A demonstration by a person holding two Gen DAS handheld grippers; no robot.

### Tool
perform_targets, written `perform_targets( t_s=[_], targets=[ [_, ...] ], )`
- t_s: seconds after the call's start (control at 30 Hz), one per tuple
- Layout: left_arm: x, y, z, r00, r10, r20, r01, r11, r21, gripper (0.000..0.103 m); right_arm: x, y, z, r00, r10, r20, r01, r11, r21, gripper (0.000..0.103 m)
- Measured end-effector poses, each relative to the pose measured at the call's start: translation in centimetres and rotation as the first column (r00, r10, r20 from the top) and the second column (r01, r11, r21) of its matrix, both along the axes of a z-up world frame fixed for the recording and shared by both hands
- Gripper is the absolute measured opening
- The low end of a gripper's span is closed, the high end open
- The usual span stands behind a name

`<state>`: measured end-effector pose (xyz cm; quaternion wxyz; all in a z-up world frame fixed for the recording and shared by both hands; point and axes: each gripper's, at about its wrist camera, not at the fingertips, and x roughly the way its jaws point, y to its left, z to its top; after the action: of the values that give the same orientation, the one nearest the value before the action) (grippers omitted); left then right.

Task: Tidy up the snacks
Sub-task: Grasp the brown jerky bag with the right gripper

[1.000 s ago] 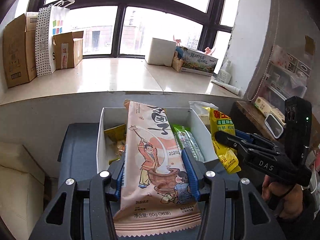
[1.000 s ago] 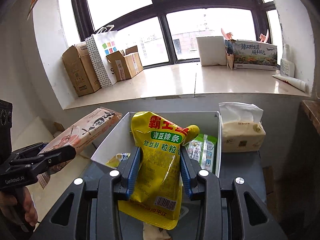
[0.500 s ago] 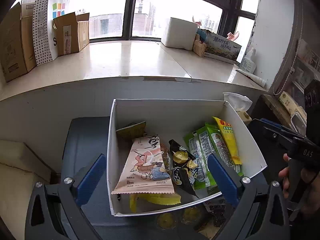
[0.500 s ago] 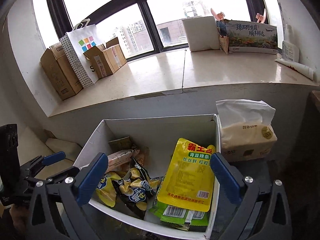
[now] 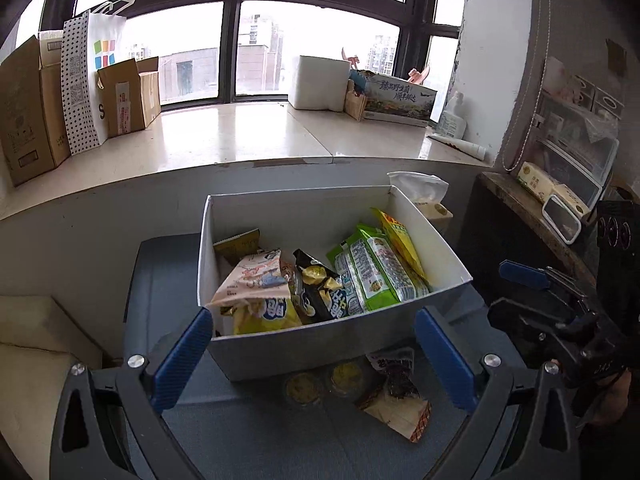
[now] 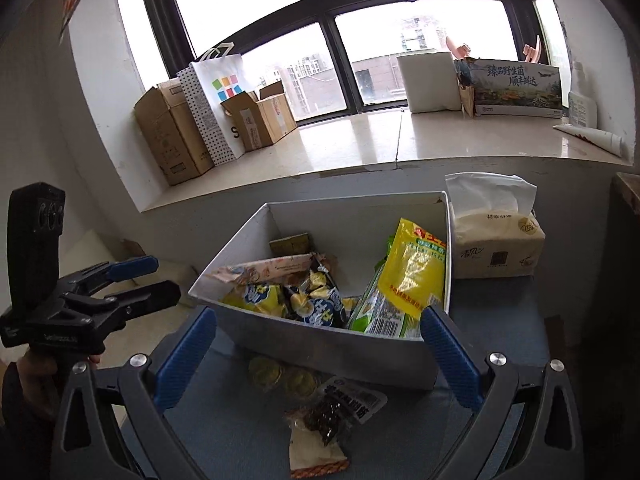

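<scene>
A grey-blue table top (image 5: 256, 432) sits under a pale window ledge (image 5: 224, 136) stacked with cardboard boxes (image 5: 128, 96). The white box (image 5: 320, 344) holds the pink packet (image 5: 256, 276) and yellow pouch (image 6: 416, 268), both clamped a second ago. Left gripper (image 5: 316, 352) and right gripper (image 6: 320, 356) now gape wide and empty; small packets, possibly jerky (image 6: 332, 416), lie outside it.
</scene>
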<state>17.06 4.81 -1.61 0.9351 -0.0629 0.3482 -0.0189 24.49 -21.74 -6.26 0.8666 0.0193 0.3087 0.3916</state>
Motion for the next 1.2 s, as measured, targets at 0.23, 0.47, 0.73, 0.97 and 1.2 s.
perform_targets(
  t_s=[0.23, 0.47, 0.73, 0.97, 1.2],
  targets=[
    [-6.3, -1.2, -3.8, 1.0, 0.016, -0.02, -0.018, 0.998, -0.065, 0.103, -5.1, -1.3, -6.4, 0.998, -0.001, -0.063, -0.003, 0.998, -0.057, 0.103],
    [-9.2, -1.4, -7.6, 0.996, 0.031, -0.088, -0.042, 0.991, -0.129, 0.103, -5.4, -0.2, -10.2, 0.993, -0.01, -0.115, 0.0, 0.996, -0.093, 0.103],
    [-9.7, -0.9, -8.5, 0.995, 0.042, -0.094, -0.055, 0.987, -0.148, 0.103, -1.5, 2.4, -13.1, 0.967, -0.056, -0.249, 0.037, 0.996, -0.08, 0.103],
    [-9.7, -0.5, -8.7, 0.994, 0.044, -0.096, -0.059, 0.986, -0.155, 0.103, 1.0, 4.7, -14.3, 0.966, -0.094, -0.24, 0.062, 0.988, -0.138, 0.103],
    [-9.6, -0.5, -9.2, 0.993, 0.045, -0.108, -0.062, 0.986, -0.158, 0.103, 1.3, 5.2, -14.2, 0.972, -0.116, -0.205, 0.075, 0.977, -0.199, 0.088]
  ],
)
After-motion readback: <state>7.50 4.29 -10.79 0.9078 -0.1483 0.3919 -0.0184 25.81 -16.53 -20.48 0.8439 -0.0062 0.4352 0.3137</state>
